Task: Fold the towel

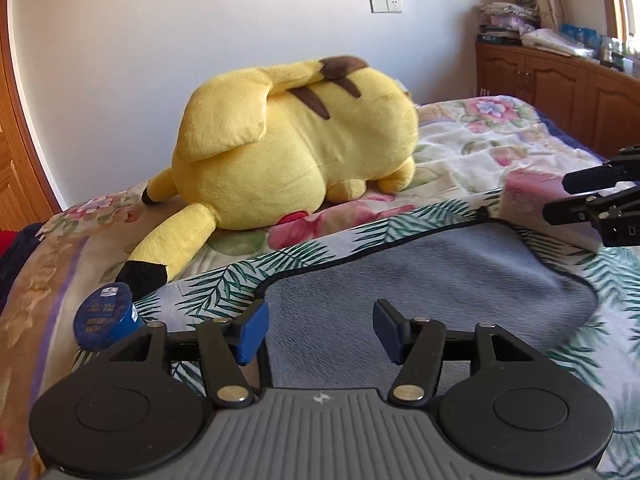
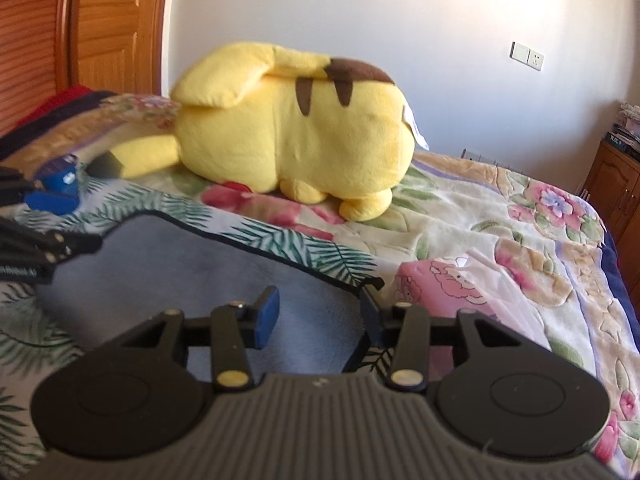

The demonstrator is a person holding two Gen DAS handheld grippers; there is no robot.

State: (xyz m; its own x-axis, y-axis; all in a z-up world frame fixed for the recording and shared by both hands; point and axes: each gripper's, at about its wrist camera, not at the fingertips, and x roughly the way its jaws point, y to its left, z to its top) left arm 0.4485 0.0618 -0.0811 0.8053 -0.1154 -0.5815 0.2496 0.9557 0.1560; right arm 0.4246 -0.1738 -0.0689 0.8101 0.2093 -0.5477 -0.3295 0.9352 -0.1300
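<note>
We hold both grippers spread and empty over the towel (image 1: 420, 272), which lies on the bed (image 2: 520, 240): left gripper (image 1: 320, 330) near its left edge, right gripper (image 2: 320, 316) at its far right corner. Plush toy (image 1: 296, 140) sits beyond.

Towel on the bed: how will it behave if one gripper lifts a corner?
Probably floppy: the towel lies with one part turned over, grey backing up, following the blanket. Likely light, since it looks thin. A corner lifted by the right gripper alone would likely drape and drag.
</note>
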